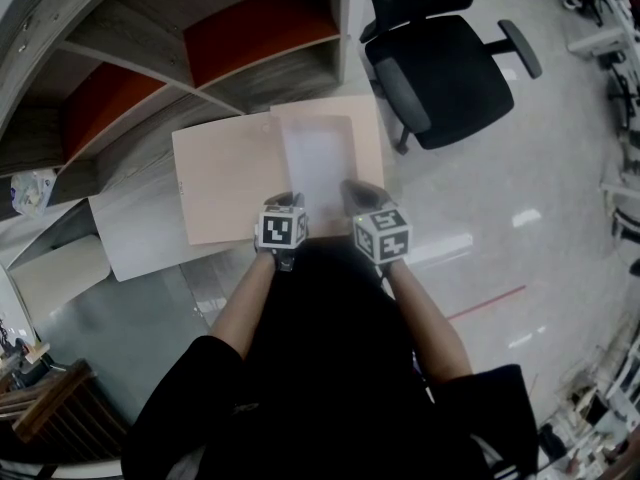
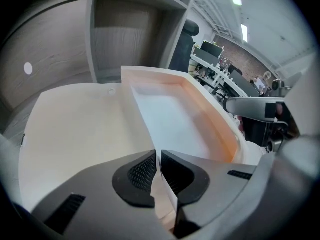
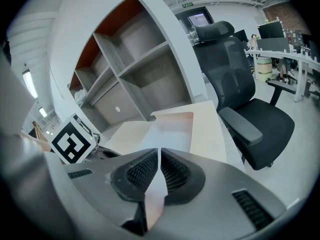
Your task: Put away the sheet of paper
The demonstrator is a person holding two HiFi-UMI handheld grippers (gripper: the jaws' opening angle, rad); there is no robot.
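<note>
A white sheet of paper hangs bowed between my two grippers, above an open peach folder that lies flat on the table. My left gripper is shut on the sheet's near left corner. The right gripper is shut on its near right corner. In the left gripper view the pads pinch the paper's edge, and the sheet curves away and up toward the right. In the right gripper view the gripper clamps the paper, with the folder beyond.
A grey shelving unit with orange back panels stands behind the pale table. A black office chair sits close on the right, beside the table's edge. Desks and monitors fill the far room.
</note>
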